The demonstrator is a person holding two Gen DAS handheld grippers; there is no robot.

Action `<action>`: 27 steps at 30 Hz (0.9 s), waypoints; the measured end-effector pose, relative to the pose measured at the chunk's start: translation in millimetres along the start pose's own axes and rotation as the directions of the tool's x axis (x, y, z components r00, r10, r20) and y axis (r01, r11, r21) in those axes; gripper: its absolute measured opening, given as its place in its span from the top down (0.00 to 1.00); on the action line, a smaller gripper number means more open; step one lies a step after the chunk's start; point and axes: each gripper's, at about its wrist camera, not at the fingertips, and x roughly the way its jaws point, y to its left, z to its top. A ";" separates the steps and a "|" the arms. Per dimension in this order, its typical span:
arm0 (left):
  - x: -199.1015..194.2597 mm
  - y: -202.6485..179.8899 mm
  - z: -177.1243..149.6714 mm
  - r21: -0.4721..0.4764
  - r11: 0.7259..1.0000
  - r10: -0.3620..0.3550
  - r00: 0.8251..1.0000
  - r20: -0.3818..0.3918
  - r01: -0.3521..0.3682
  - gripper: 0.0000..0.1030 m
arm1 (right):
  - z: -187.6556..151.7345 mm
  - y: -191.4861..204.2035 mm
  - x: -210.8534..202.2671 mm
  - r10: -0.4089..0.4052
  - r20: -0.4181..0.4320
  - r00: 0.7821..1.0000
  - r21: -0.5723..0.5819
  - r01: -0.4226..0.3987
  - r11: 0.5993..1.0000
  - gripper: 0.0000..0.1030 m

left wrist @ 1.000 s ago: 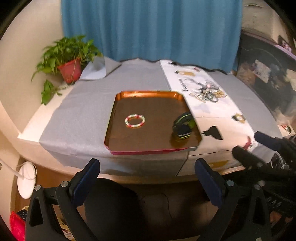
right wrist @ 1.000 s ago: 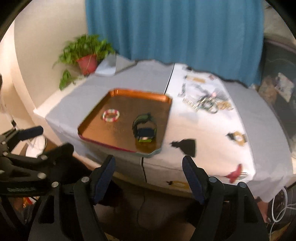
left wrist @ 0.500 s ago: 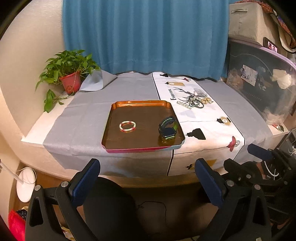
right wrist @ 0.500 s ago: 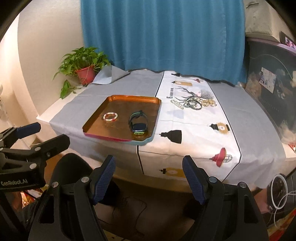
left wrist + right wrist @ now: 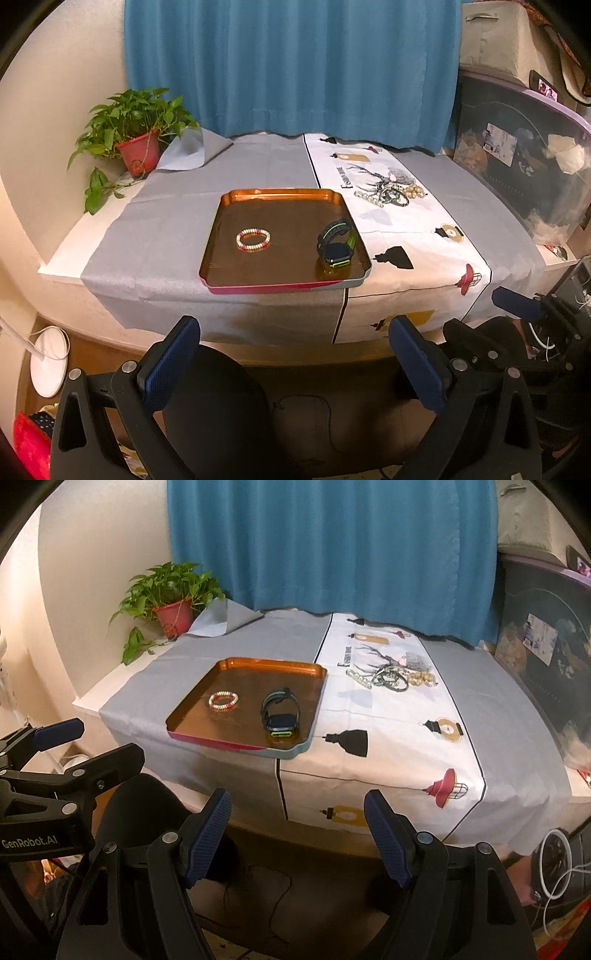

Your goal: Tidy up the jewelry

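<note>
On the table (image 5: 66, 266), near its front edge, your tray (image 5: 284, 284) sits flat on the grey cloth (image 5: 166, 229), its right edge touching the white printed runner (image 5: 417, 236). Inside the tray a beaded bracelet (image 5: 253, 239) lies toward the left, and a watch (image 5: 335, 248) with a dark and green strap stands on its side toward the right front corner; the two are well apart. Your remaining jewelry (image 5: 388, 194) lies in a loose heap on the runner, beyond the tray's far right corner and apart from it; single pieces in the heap are too small to tell.

Your left gripper (image 5: 293, 354) is held short of the table, below its front edge, jaws released and wide, nothing between them. Your right gripper (image 5: 297, 834) is likewise short of the table, jaws spread and holding nothing. Neither touches the cloth or the tray.

A potted plant (image 5: 138, 147) stands at the far left corner, beside the folded-up corner of the grey cloth. A blue curtain (image 5: 288, 66) hangs behind the table. A dark chair seat (image 5: 218, 406) is below the left gripper.
</note>
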 end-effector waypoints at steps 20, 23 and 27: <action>57.7 0.4 17.7 -0.008 1.000 0.002 0.994 -0.105 -0.003 0.01 | 11.1 -46.1 56.9 -0.038 -0.085 0.996 0.098 0.046 0.994 0.27; 67.3 3.2 22.2 -0.013 1.000 0.007 0.993 -0.117 -0.009 0.01 | 16.6 -60.1 67.8 -0.054 -0.098 0.994 0.128 0.066 0.990 0.27; 81.4 6.1 30.6 -0.014 1.000 0.014 0.991 -0.130 -0.016 0.01 | 25.4 -76.3 82.9 -0.068 -0.105 0.992 0.142 0.082 0.986 0.27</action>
